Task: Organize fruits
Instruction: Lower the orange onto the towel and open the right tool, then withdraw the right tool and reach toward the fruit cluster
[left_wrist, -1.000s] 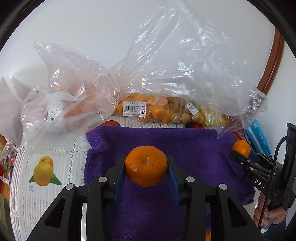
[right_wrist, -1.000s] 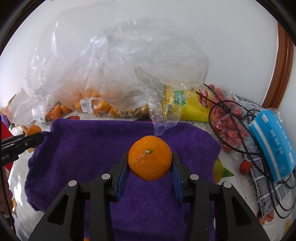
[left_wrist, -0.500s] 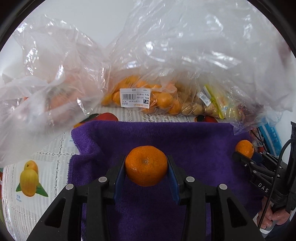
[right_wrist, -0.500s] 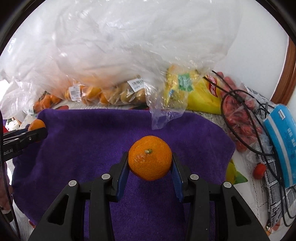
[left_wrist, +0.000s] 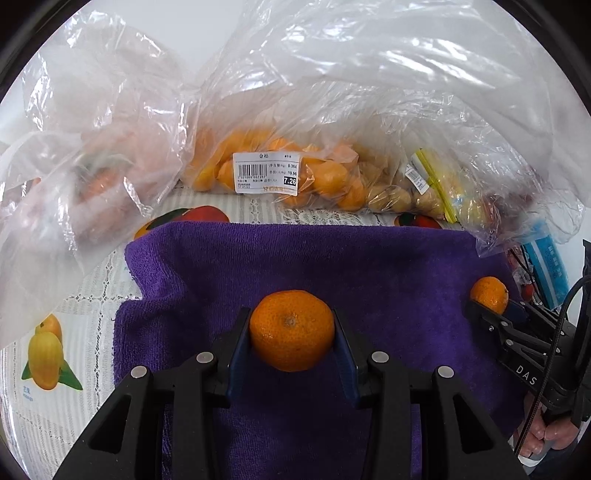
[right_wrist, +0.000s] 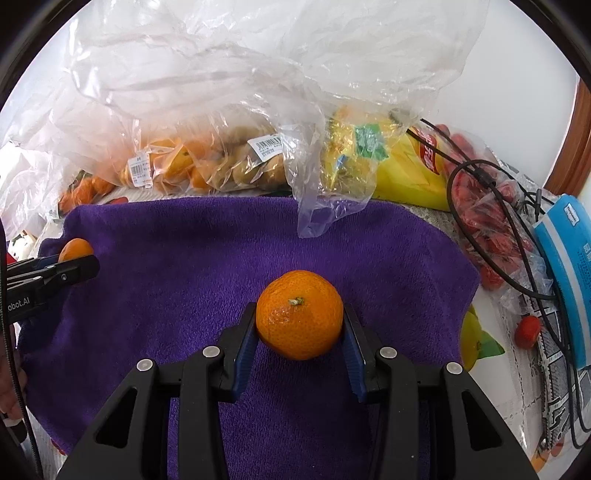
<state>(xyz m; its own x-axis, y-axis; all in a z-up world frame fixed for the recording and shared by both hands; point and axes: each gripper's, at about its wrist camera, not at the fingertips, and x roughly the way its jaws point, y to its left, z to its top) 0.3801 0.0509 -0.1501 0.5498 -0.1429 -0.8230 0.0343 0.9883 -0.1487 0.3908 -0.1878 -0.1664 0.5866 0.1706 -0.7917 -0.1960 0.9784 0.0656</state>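
My left gripper (left_wrist: 291, 332) is shut on an orange tangerine (left_wrist: 291, 334) and holds it over a purple towel (left_wrist: 332, 266). My right gripper (right_wrist: 299, 321) is shut on another tangerine (right_wrist: 299, 314) over the same towel (right_wrist: 192, 269). The right gripper with its tangerine (left_wrist: 489, 293) shows at the right edge of the left wrist view. The left gripper with its tangerine (right_wrist: 75, 249) shows at the left edge of the right wrist view.
Clear plastic bags of oranges (left_wrist: 266, 173) and brown fruit (right_wrist: 243, 162) lie behind the towel against the wall. A yellow snack bag (right_wrist: 402, 170), a bag of red fruit (right_wrist: 491, 206), black cables (right_wrist: 509, 236) and a blue pack (right_wrist: 569, 258) lie at the right.
Both grippers have moved forward and lower toward the towel and the bags, each still holding its tangerine.
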